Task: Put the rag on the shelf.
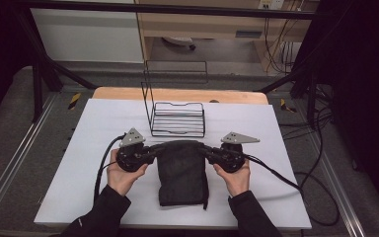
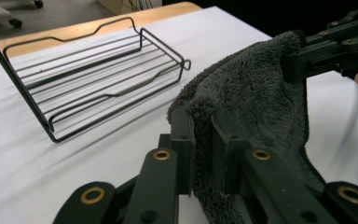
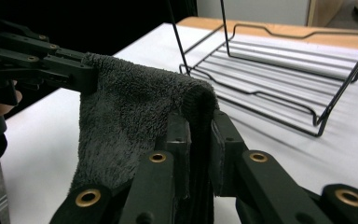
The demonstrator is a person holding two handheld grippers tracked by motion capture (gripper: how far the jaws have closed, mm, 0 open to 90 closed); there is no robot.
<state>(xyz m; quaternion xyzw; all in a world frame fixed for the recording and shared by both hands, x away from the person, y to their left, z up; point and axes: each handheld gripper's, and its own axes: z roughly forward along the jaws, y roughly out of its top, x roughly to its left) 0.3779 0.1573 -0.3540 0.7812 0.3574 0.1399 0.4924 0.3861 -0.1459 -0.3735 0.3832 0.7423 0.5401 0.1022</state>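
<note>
A dark grey fluffy towel [image 1: 181, 173] lies folded on the white table, its far edge lifted between the two grippers. My left gripper [image 1: 154, 149] is shut on the towel's far left corner [image 2: 200, 105]. My right gripper [image 1: 206, 150] is shut on the far right corner [image 3: 198, 95]. In the left gripper view the towel [image 2: 254, 93] stretches across to the right gripper's jaws [image 2: 303, 58]. In the right gripper view the towel [image 3: 130, 107] runs to the left gripper's jaws [image 3: 81, 72]. A black wire rack [image 1: 177, 118] stands just beyond the towel.
The wire rack [image 2: 98, 70] has a low basket and a tall upright frame [image 1: 175, 74] at its back. White table cover [image 1: 94, 128] spreads to both sides. A wooden table edge [image 1: 128, 94] shows behind. Cables [image 1: 296, 182] trail off to the right.
</note>
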